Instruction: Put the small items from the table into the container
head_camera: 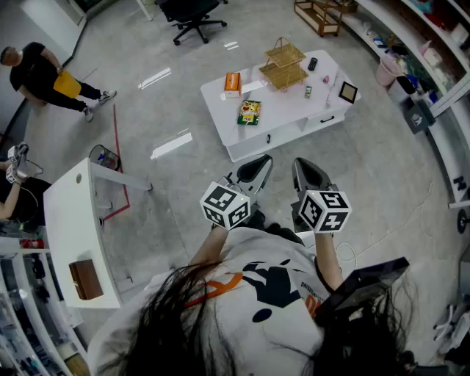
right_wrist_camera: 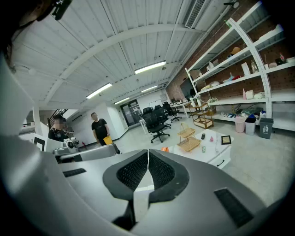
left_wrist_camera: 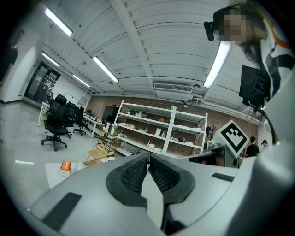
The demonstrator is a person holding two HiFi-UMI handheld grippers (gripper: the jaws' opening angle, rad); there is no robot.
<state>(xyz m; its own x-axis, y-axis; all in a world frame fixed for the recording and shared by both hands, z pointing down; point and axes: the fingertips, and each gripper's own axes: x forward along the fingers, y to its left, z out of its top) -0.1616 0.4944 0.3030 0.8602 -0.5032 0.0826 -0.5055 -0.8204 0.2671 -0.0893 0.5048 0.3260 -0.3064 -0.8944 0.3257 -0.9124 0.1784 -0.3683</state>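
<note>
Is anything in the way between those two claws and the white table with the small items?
Nothing visible. Only grey floor lies between the left claw, the right claw and the white table. Both claws are shut and empty.

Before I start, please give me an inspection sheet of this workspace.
Surface: low white table, standing on the floor.
Job's things: basket, orange box, packet and can, all on the table; basket looks empty.
Clutter: frame and dark item on the table.
Grippers: left gripper and right gripper both shut, empty, short of the table.
Cables: what looks like a thin cord on the floor.
Surroundings: chair, side table, person, shelves.
</note>
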